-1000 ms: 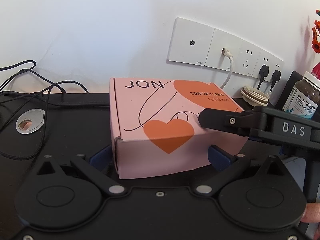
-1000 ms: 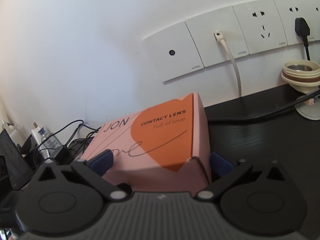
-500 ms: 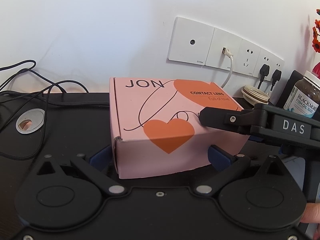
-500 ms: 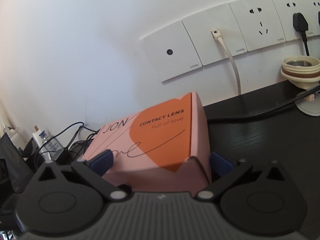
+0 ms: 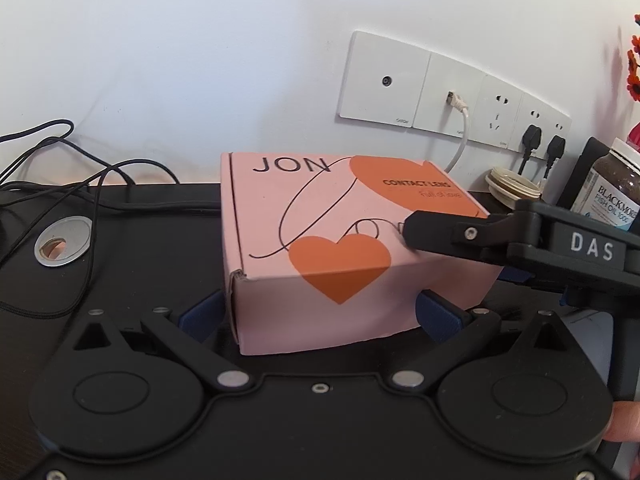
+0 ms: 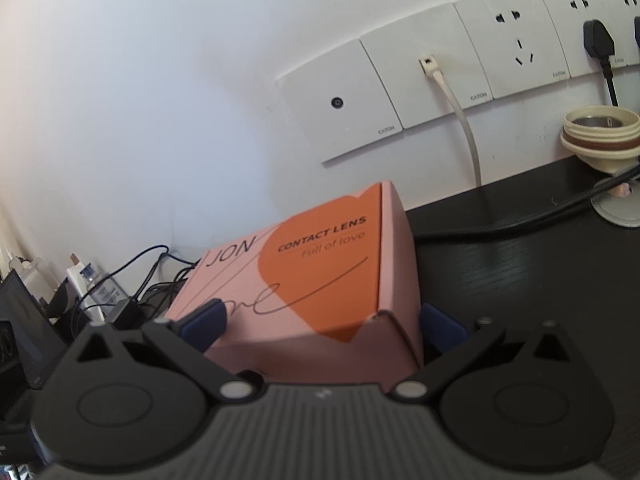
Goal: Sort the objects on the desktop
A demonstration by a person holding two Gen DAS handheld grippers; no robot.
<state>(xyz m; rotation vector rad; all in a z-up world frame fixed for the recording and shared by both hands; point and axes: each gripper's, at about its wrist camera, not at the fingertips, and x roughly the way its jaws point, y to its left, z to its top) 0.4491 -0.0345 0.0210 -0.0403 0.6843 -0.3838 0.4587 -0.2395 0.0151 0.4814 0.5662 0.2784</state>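
- On a black wood-grain desk [image 5: 132, 248], we see a pink box [image 5: 344, 240] printed with orange hearts, "JON" and "CONTACT LENS", sitting near the middle, a little out from the wall.
- Our left gripper [image 5: 320, 314] straddles the box's near end, its blue fingers [image 5: 202, 314] lying along either side wall; the jaws are wide apart, and we cannot tell whether the pads press the cardboard.
- Our right gripper [image 6: 322, 322] comes at the box [image 6: 320, 280] from the right end, one blue finger over the lid, the other down beside the right wall; the jaws stand apart around that corner, and contact is unclear.
- In the left wrist view, a black arm of the right gripper, marked "DAS", crosses over the lid's right part.
- Behind, a plain white wall [image 5: 200, 60] carries a row of white socket plates [image 5: 448, 94], with a white cable [image 5: 460, 136] and two black plugs [image 5: 544, 140] fitted.
- To the far left, loose black cords [image 5: 80, 168] trail past a metal cable grommet [image 5: 63, 241] set in the desk.
- To the far right stand a cream round holder [image 5: 512, 190] and a brown fish-oil bottle [image 5: 612, 188].
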